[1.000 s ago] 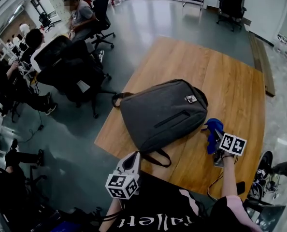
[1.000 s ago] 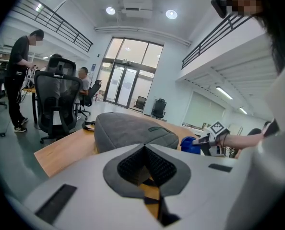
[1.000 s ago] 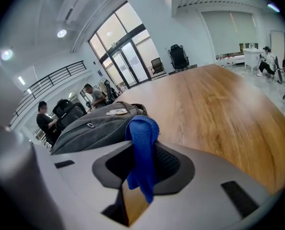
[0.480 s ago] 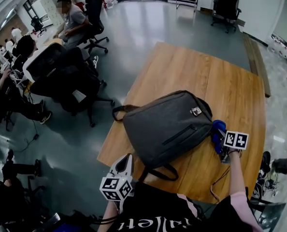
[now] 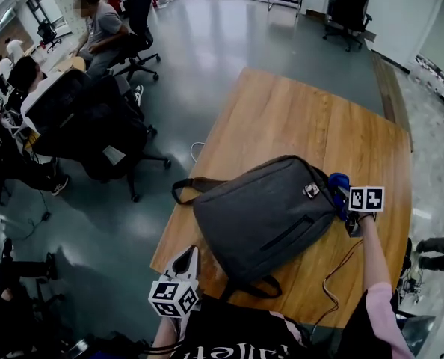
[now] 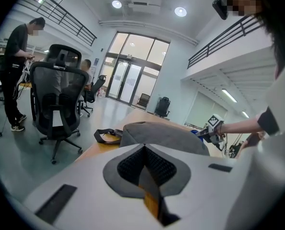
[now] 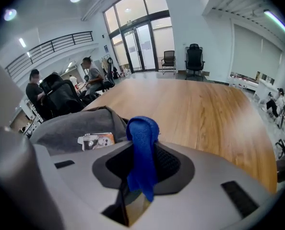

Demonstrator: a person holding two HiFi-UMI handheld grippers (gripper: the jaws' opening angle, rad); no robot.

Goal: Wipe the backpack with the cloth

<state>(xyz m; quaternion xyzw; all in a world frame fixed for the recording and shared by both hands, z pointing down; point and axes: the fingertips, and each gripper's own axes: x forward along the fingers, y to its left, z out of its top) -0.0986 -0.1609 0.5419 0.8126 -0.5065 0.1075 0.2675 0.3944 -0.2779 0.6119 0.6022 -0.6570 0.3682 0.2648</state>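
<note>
A grey backpack [image 5: 263,215] lies flat on the wooden table [image 5: 297,118], its carry handle [image 5: 186,187] hanging over the left edge. My right gripper [image 5: 340,197] is at the pack's right side near a small tag [image 5: 309,191], shut on a blue cloth [image 5: 338,185]. In the right gripper view the cloth [image 7: 142,152] drapes out of the jaws, with the backpack [image 7: 80,123] and its tag [image 7: 95,140] just to the left. My left gripper [image 5: 189,256] hovers off the table's near-left corner, shut and empty. In the left gripper view its jaws [image 6: 145,150] point at the backpack [image 6: 161,133].
Black office chairs [image 5: 95,118] and seated people [image 5: 95,28] fill the floor left of the table. More chairs [image 5: 349,6] stand at the far wall. A thin cable [image 5: 334,275] lies on the table's near right part. Bare wood lies beyond the backpack.
My right gripper has slid with the blue cloth along the backpack's right edge toward its top end, near the tag. The left gripper has stayed off the table's near corner.
</note>
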